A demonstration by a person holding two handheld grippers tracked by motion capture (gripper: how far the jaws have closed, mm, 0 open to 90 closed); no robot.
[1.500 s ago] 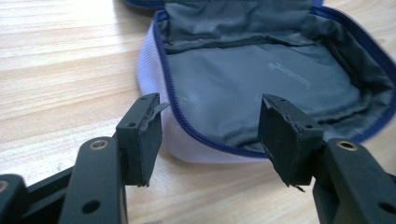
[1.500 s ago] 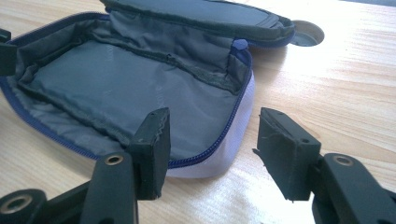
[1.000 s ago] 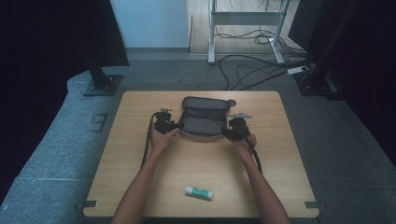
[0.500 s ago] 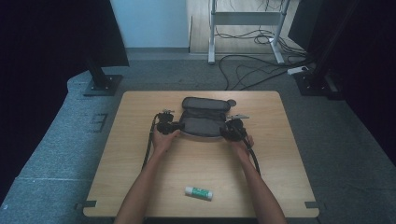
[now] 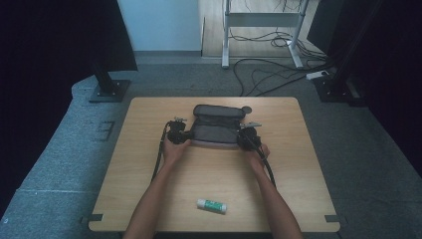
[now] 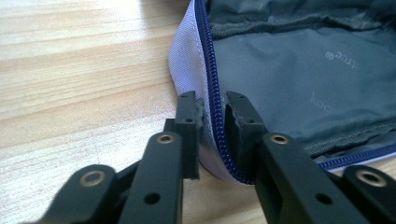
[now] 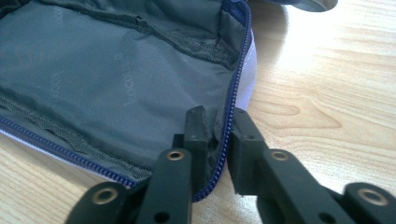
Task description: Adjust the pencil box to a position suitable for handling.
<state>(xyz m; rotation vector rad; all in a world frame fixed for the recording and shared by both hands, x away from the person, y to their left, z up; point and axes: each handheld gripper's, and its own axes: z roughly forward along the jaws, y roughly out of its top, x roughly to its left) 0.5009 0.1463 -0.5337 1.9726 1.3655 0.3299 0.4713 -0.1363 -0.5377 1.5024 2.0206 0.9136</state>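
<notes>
At worktop [image 5: 149, 189] centre, my left claw [image 6: 214, 109] & right claw [image 7: 223, 122] each clamp the open pencil case [image 5: 215, 133] zip rim at opp. ends. Long axis runs left-right btwn them; glue stick [image 5: 211, 205] lies nearer me.

The pouch [image 7: 116, 84] lining bore faint repeated lettering, seemingly "kocotree"; only fragments could be read; the glue stick [image 5: 211, 205] label was illegible.

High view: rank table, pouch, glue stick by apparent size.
1. Table, by far the largest.
2. Open pouch, gripped at its ends by the left gripper and right gripper.
3. Glue stick, smallest, though nearest the camera.
</notes>
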